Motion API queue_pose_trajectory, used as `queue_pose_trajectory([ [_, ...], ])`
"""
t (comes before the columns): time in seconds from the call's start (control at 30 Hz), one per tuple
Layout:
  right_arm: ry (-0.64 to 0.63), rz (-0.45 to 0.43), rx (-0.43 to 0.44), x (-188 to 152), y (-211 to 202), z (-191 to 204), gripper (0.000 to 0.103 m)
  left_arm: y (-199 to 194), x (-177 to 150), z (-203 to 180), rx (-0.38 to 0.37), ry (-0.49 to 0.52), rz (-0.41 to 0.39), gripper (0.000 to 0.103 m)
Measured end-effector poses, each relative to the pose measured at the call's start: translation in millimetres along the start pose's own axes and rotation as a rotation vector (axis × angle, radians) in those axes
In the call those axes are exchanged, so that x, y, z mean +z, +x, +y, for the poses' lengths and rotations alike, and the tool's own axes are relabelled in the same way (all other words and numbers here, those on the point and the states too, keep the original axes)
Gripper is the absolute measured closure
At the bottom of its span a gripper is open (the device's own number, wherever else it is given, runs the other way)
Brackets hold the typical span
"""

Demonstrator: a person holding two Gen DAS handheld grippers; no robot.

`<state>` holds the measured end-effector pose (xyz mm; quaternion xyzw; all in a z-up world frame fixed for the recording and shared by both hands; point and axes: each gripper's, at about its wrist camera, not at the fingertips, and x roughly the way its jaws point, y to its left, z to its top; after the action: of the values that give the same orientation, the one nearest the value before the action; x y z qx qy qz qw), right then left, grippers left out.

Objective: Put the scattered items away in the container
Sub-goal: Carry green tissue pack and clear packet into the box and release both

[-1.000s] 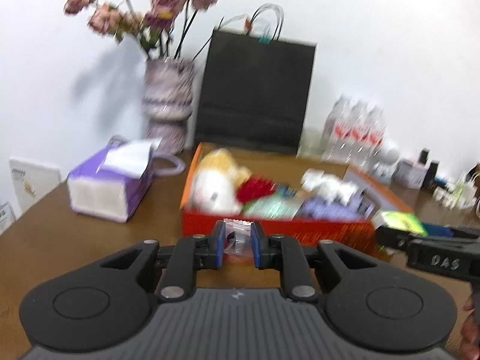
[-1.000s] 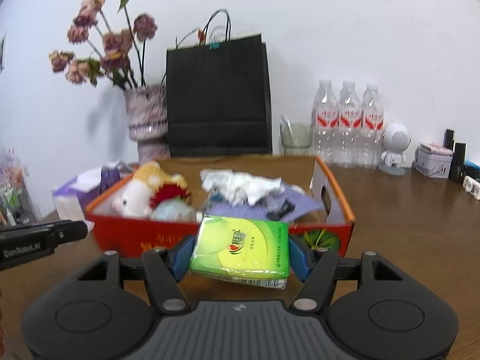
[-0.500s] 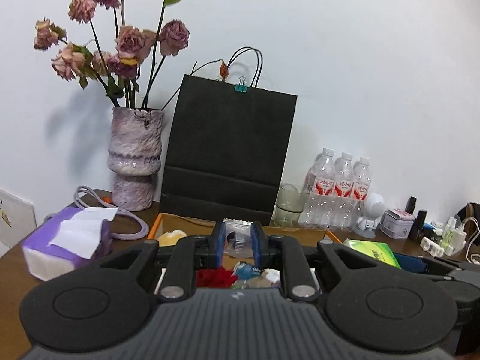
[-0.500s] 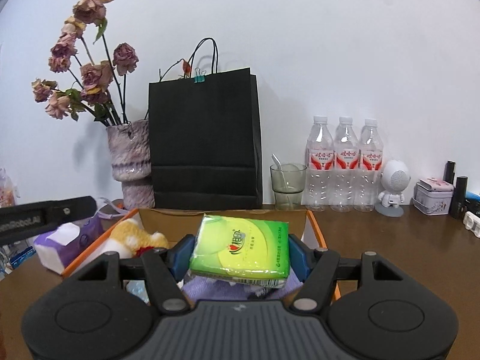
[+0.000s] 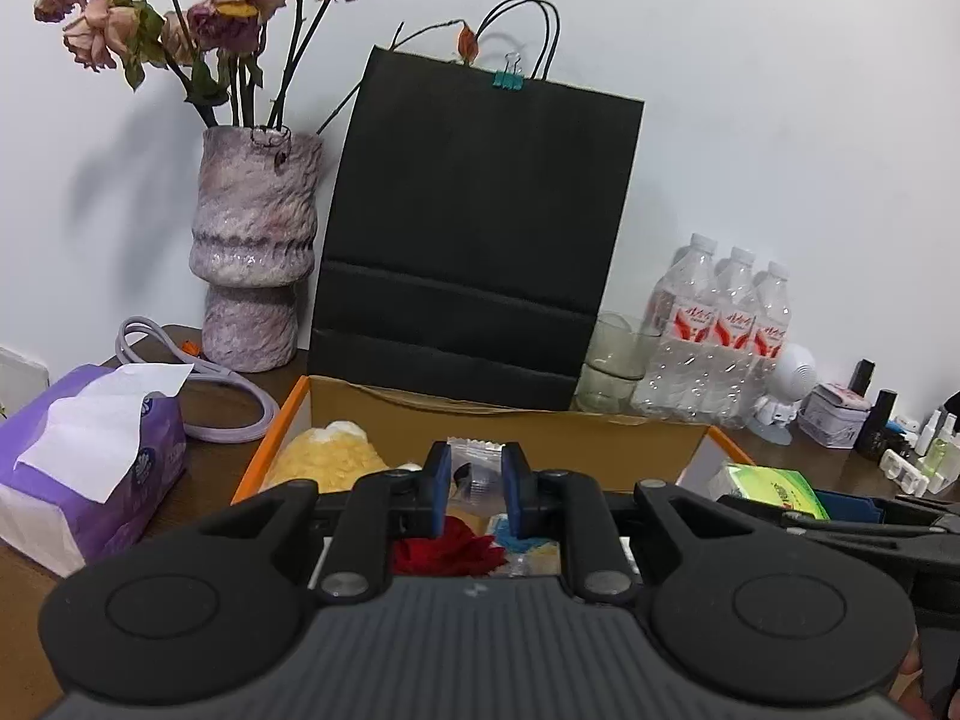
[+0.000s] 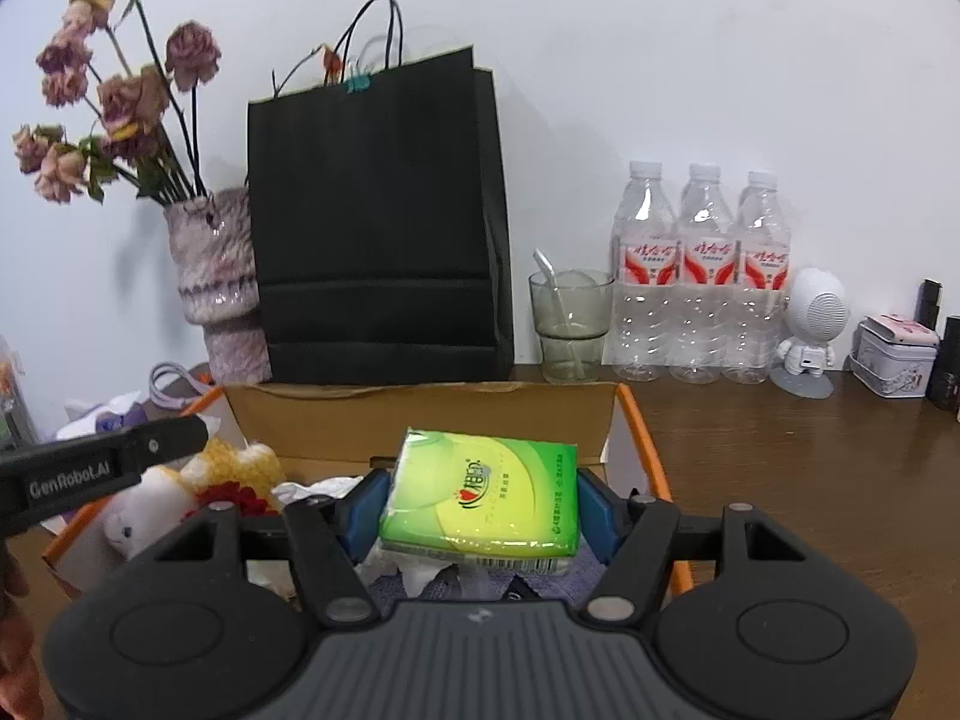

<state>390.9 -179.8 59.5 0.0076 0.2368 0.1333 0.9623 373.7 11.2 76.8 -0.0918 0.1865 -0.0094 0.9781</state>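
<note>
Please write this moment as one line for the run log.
left gripper: shut on clear packet | right gripper: shut on green tissue pack | both above orange box | nothing released

Left gripper [image 5: 475, 489] pinches a clear packet [image 5: 476, 468], seemingly above the box [image 5: 480, 420].

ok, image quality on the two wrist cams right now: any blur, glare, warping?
Left wrist: sharp, no motion blur; fisheye bows the black paper bag, dark vignette in the top right corner, soft shadow of the vase on the wall. Right wrist: also sharp; small highlights on the green tissue pack wrapper and water bottles, corners vignetted, edges curved.
</note>
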Motion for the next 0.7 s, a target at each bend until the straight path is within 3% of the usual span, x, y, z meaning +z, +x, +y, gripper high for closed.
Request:
queue_pose_trajectory([
  [0.2,-0.033,0.023,0.002,0.6,14.4,5.4,0.037,13.8,-0.2,-2.8,-0.004,0.030,0.025,0.079],
  [0.23,-0.043,0.037,0.009,0.4,16.9,6.4,0.034,15.6,-0.7,-3.6,0.013,0.032,0.031,0.060],
  [0.27,-0.054,0.054,0.012,0.0,19.6,7.3,0.027,16.7,-1.5,-4.2,0.034,0.032,0.036,0.032],
  [0.3,-0.062,0.069,0.008,-0.2,21.5,8.2,0.009,16.7,-1.7,-4.1,0.042,0.029,0.034,0.019],
  [0.33,-0.069,0.079,0.000,-0.8,22.2,8.5,0.000,15.7,-1.6,-3.6,0.046,0.024,0.029,0.002],
  [0.47,-0.065,0.097,-0.014,1.2,21.2,7.1,0.000,6.2,2.8,-4.3,0.082,0.035,-0.018,0.000],
  [0.7,-0.031,0.095,-0.022,6.5,13.4,-0.8,0.000,0.2,7.6,-3.5,0.102,0.017,-0.020,0.000],
])
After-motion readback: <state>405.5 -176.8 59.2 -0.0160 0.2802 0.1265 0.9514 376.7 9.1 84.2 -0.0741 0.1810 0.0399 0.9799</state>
